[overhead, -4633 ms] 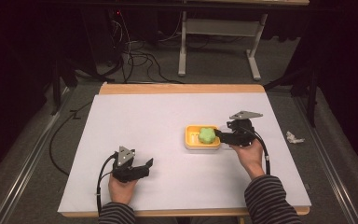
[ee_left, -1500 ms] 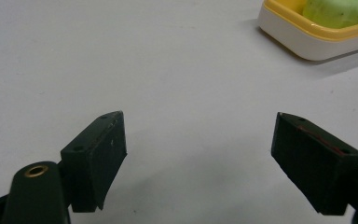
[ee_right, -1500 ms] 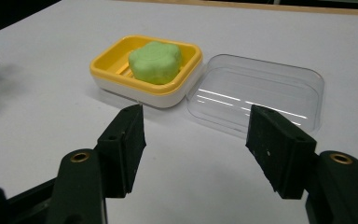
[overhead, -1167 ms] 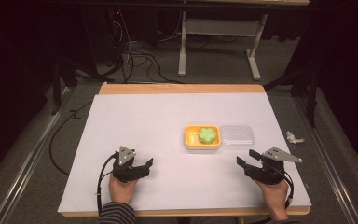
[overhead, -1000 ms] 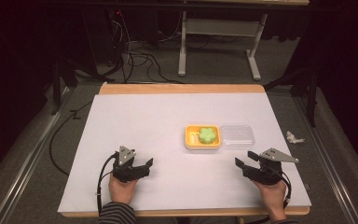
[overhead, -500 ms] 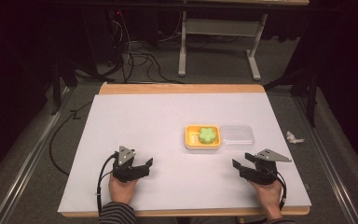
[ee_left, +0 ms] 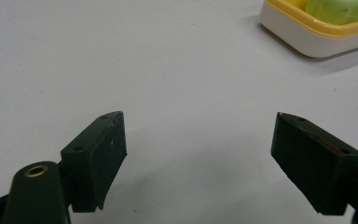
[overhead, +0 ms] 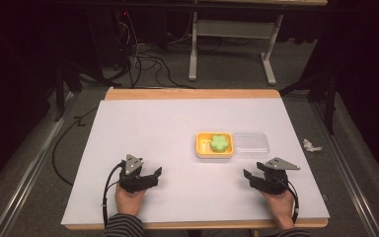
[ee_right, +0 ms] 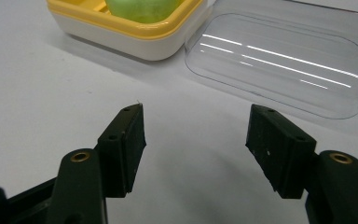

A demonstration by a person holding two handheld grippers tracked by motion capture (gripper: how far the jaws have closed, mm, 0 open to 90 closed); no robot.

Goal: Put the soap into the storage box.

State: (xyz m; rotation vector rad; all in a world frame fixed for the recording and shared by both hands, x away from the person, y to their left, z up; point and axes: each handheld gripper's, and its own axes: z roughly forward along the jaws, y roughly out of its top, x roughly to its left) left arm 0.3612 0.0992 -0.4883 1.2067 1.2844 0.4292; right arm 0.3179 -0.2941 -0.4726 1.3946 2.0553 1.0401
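resting on table [overhead: 187,123] | left claw [overhead: 154,177] apart, empty | right claw [overhead: 249,177] apart, empty

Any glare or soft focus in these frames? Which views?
Right gripper view: bright streaks of glare run across the clear lid, and the yellow tray behind it is slightly soft. Left gripper view: the near jaws are blurred, and a soft shadow lies on the white table under them. High view: evenly lit tabletop, dark surroundings, no glare.
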